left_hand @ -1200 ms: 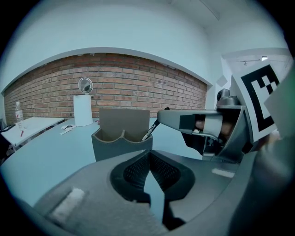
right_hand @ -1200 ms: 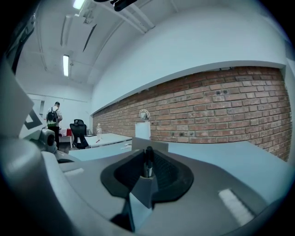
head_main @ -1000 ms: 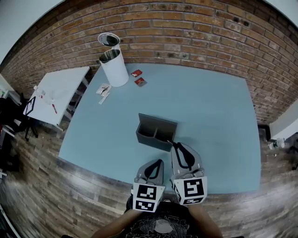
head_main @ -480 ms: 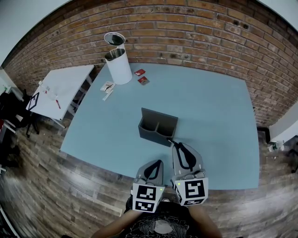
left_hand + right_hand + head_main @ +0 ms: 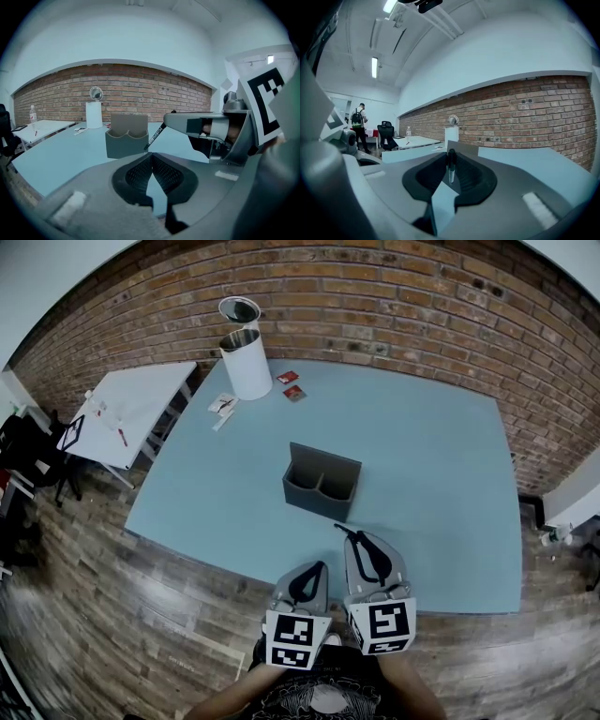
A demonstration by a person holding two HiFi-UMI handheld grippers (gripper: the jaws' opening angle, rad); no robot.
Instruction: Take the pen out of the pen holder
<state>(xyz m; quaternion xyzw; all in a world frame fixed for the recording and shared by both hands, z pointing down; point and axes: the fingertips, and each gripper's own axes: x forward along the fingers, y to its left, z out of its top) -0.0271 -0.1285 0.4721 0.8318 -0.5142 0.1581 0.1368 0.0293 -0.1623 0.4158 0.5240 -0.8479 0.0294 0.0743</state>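
Observation:
A grey two-compartment pen holder (image 5: 322,481) stands mid-table and looks empty; it also shows in the left gripper view as the pen holder (image 5: 125,137). My right gripper (image 5: 353,535) is shut on a black pen (image 5: 343,529), held clear of the holder on its near side. The pen (image 5: 451,165) stands between the jaws in the right gripper view, and the left gripper view catches the pen (image 5: 156,135) sticking out of the right gripper. My left gripper (image 5: 320,567) sits shut and empty beside it, near the table's front edge.
A white cylinder bin (image 5: 247,367) with a raised lid stands at the back left, with small red packets (image 5: 292,385) and papers (image 5: 222,404) beside it. A white side table (image 5: 131,409) stands left. A brick wall (image 5: 394,306) runs behind. A person (image 5: 359,126) stands far off.
The right gripper has drawn back toward me with the pen, away from the holder. The head view has shifted, so the table sits a little higher. The left gripper stays put.

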